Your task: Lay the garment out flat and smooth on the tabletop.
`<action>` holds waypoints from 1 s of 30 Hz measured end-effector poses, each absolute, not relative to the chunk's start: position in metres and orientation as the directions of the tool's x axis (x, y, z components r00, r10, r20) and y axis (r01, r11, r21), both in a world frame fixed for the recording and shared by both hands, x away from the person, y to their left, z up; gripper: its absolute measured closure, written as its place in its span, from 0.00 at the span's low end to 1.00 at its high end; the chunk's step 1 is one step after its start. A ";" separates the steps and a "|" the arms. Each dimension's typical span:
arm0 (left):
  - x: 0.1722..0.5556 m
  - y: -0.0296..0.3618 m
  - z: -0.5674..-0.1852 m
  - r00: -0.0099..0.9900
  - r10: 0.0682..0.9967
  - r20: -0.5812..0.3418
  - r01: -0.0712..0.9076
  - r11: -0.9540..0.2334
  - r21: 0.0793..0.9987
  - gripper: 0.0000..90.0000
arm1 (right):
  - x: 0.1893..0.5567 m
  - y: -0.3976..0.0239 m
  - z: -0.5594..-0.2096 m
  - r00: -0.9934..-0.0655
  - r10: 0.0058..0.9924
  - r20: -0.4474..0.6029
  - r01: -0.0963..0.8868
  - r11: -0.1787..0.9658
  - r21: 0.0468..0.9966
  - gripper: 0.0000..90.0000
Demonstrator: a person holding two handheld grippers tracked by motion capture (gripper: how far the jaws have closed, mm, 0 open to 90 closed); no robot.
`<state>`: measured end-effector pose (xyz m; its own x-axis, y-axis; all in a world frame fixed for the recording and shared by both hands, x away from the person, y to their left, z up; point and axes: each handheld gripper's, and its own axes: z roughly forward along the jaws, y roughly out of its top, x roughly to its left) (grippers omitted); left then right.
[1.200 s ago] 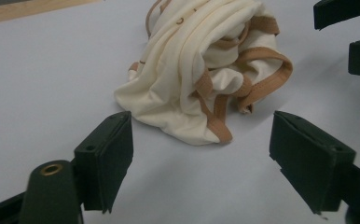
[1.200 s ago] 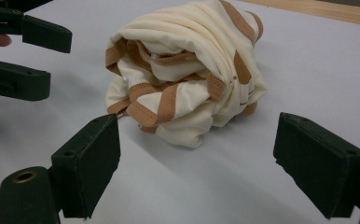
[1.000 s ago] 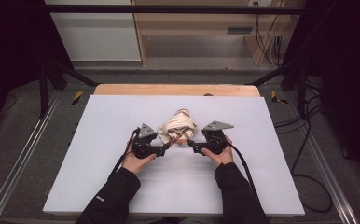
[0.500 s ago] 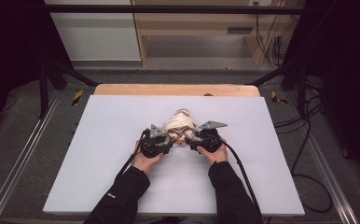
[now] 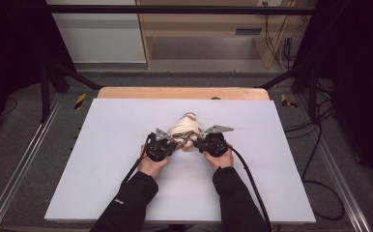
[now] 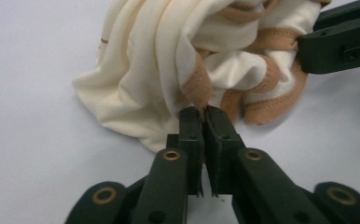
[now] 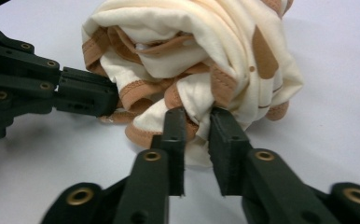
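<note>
White tabletop (image 5: 102, 159) with a wood strip along the far edge, dark room behind. Bunched-up cream garment (image 5: 184, 130) (tan trim on the hems) sits about mid-table, a bit toward the far side. Both of the 2 grippers are on its near side: left gripper (image 6: 204, 112) has just clamped its jaws onto a tan hem, right gripper (image 7: 197, 116) has just been closing and pinches a cream fold with trim.

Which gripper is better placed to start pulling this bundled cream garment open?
Probably the left gripper: its jaws have just closed onto a tan-trimmed edge of the garment. The right gripper shows a gap around its fold.
</note>
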<state>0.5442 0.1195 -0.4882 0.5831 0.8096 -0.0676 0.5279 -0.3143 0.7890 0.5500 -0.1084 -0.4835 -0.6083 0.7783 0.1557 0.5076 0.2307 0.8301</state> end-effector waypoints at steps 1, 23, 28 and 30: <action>0.544 0.120 -0.488 0.585 0.808 -0.071 0.526 -0.311 0.791 0.97 | 0.550 -0.109 -0.483 -0.610 0.776 0.161 0.510 0.229 0.829 0.91; 0.511 0.154 -0.437 0.673 0.739 -0.037 0.422 -0.342 0.840 0.98 | 0.542 -0.106 -0.471 -0.597 0.792 0.127 0.481 0.226 0.847 0.51; 0.512 0.155 -0.438 0.670 0.741 -0.038 0.423 -0.339 0.840 0.98 | 0.545 -0.099 -0.478 -0.573 0.810 0.125 0.497 0.222 0.839 0.81; 0.512 0.157 -0.437 0.669 0.742 -0.042 0.423 -0.334 0.842 0.98 | 0.545 -0.100 -0.477 -0.573 0.808 0.136 0.506 0.218 0.835 0.94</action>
